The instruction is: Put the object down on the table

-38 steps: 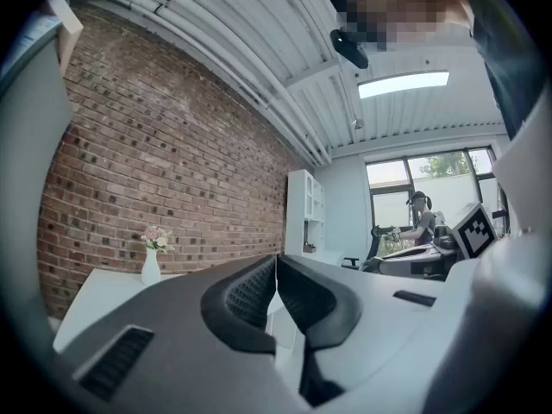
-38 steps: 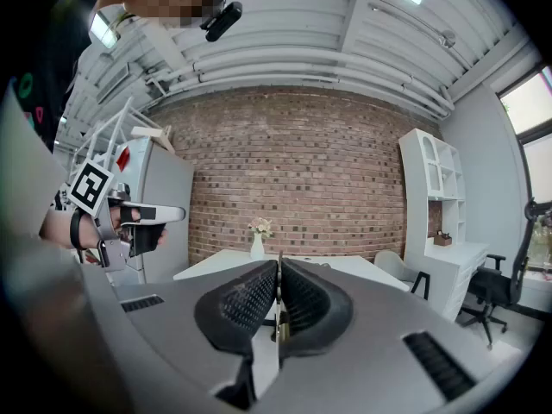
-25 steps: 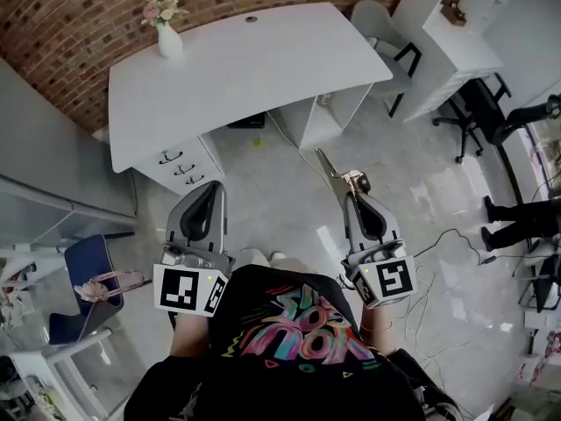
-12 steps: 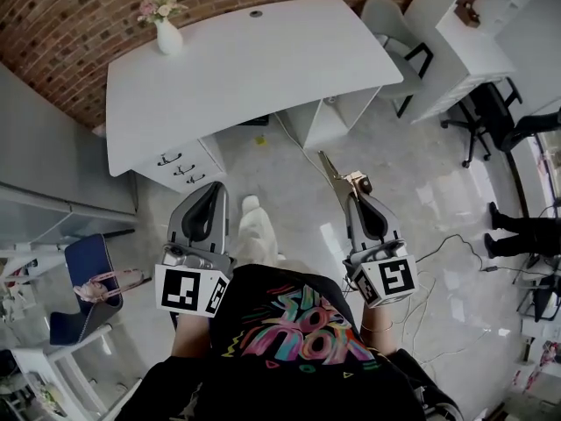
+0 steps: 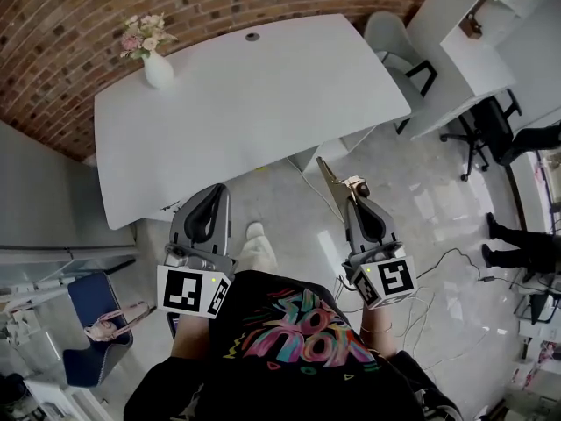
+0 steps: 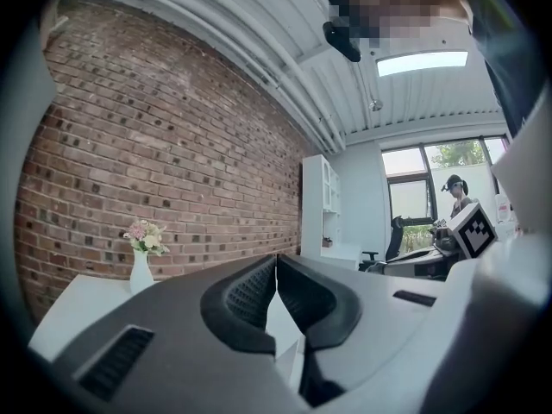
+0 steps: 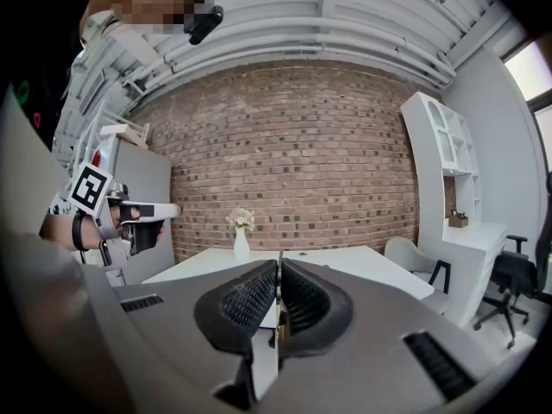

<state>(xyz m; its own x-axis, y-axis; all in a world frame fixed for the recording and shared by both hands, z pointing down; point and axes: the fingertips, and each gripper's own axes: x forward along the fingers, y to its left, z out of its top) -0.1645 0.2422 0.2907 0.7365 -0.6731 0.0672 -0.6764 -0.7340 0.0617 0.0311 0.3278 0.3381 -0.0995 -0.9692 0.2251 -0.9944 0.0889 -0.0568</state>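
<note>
A white table (image 5: 254, 95) stands ahead of me against the brick wall, seen also in the right gripper view as a white table (image 7: 345, 261). My right gripper (image 5: 354, 191) is shut on a thin metal tool (image 5: 330, 175) whose pointed blade sticks out toward the table's near edge. Edge-on, the tool (image 7: 278, 276) shows as a sliver between the jaws of the right gripper (image 7: 279, 267). My left gripper (image 5: 213, 189) is shut with nothing in it, level with the table's front edge; in its own view the left gripper (image 6: 276, 262) has its jaws pressed together.
A white vase of flowers (image 5: 158, 68) stands at the table's far left corner. A grey chair (image 5: 394, 46), a white shelf unit (image 5: 465, 55) and a black office chair (image 5: 491, 121) stand to the right. Cables (image 5: 438, 261) lie on the floor, and a blue chair (image 5: 96, 323) sits at left.
The table has come nearer and now lies just ahead of both grippers. Both grippers keep the same pose, and the tool stays in the right one.
</note>
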